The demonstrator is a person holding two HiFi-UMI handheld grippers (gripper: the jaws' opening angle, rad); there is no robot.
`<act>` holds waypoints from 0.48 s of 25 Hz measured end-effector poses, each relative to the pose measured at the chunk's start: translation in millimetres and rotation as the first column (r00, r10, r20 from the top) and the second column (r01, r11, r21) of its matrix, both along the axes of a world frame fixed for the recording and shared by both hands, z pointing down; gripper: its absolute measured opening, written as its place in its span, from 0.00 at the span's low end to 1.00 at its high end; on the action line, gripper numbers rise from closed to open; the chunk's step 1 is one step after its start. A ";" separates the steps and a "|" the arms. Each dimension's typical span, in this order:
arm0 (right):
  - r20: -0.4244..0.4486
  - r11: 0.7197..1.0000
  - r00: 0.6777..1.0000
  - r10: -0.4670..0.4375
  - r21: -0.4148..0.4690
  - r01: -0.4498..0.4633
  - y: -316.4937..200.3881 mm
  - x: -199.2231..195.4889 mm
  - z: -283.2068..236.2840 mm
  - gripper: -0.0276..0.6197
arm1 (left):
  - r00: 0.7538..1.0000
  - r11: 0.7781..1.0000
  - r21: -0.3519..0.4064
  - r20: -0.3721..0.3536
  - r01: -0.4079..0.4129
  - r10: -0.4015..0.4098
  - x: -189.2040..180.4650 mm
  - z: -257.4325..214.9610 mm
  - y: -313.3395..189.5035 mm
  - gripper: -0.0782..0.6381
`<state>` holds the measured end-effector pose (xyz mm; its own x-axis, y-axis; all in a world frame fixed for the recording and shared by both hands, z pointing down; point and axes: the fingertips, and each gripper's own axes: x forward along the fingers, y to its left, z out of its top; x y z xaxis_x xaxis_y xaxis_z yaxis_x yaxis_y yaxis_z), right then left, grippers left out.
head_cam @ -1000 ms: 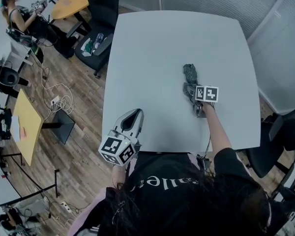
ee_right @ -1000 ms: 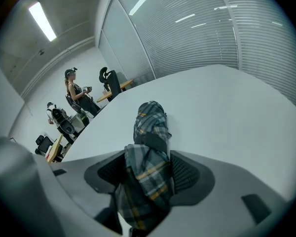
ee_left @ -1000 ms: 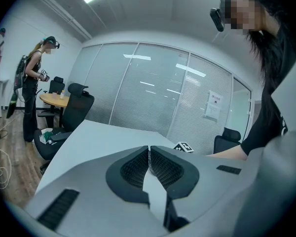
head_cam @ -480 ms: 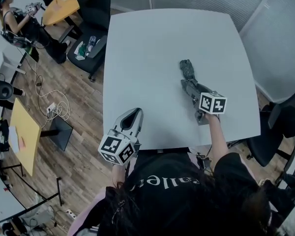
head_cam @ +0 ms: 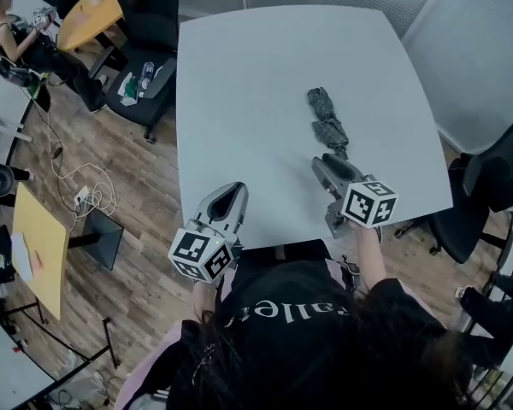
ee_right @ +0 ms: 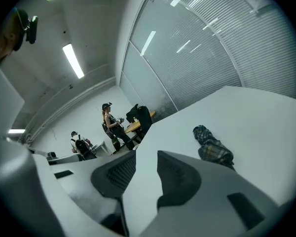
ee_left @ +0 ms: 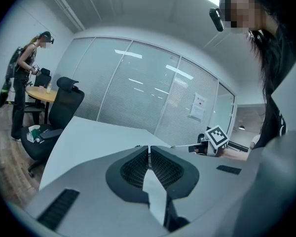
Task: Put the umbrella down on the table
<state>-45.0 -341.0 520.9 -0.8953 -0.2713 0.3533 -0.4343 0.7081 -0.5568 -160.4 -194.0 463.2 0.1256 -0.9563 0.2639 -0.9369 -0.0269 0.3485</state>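
Umbrella (head_cam: 327, 126) of dark plaid fabric, folded, lying flat on the pale grey square table (head_cam: 256, 67), with neither gripper holding it.

The umbrella rests right of the table's middle, its length running away from the person. The right gripper (head_cam: 320, 163) is at its near end. In the right gripper view the umbrella (ee_right: 213, 144) lies beyond and to the right of the right gripper (ee_right: 145, 158), not in its gap. That gripper's jaws have just been closing and stand about halfway apart, with only bare tabletop showing between them. The left gripper (head_cam: 233, 195) hovers over the near table edge, well apart from the umbrella. In its own view the left gripper (ee_left: 149, 150) has its ribbed pads pressed together on nothing.
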 end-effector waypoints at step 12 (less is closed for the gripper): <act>0.017 1.000 1.000 0.013 0.009 -0.013 109.6 -13.1 -9.5 0.19 | 0.992 0.992 0.009 0.001 -0.123 0.123 -3.3 3.2 45.2 0.15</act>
<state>-58.1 -231.4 511.5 -0.8976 -0.2857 0.3356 -0.4338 0.7074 -0.5580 -163.7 -148.8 466.3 0.2426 -0.9359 0.2554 -0.9264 -0.1453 0.3474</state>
